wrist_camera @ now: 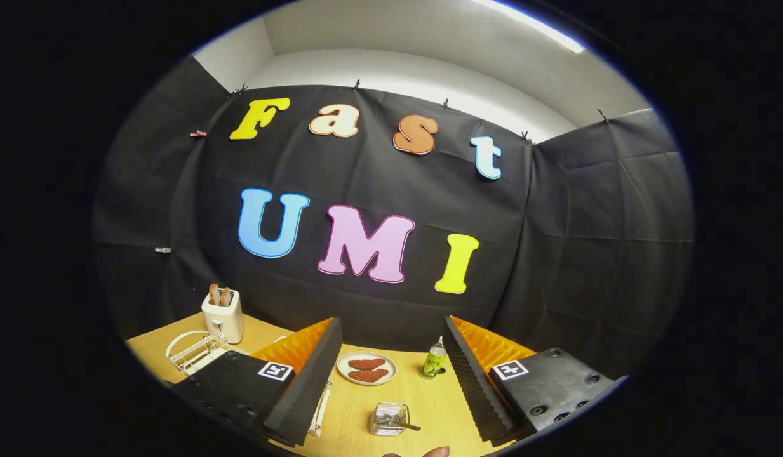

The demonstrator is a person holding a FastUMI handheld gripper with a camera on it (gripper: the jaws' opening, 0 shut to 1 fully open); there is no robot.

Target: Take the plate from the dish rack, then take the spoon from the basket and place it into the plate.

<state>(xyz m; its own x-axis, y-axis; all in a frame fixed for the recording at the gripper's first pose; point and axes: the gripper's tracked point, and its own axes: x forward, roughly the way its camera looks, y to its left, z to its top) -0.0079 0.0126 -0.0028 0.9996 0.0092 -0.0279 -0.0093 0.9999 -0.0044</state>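
My gripper (391, 322) is held above the wooden table (429, 406), open wide with nothing between its fingers. Between the fingers and close to me stands a small clear basket (388, 419) with a spoon (405, 424) lying in it, handle pointing right. A white wire dish rack (194, 352) sits to the left, beyond the left finger; I can make out no plate in it. A thin white edge (321, 406) shows beside the left finger, mostly hidden by it. Farther on, between the fingers, a round plate (366, 368) holds two brown patties.
A white toaster (222, 315) with toast in its slots stands behind the rack at the table's far left. A small green bottle (434, 359) is next to the right finger. A person's fingertip (435, 452) shows at the table's near edge.
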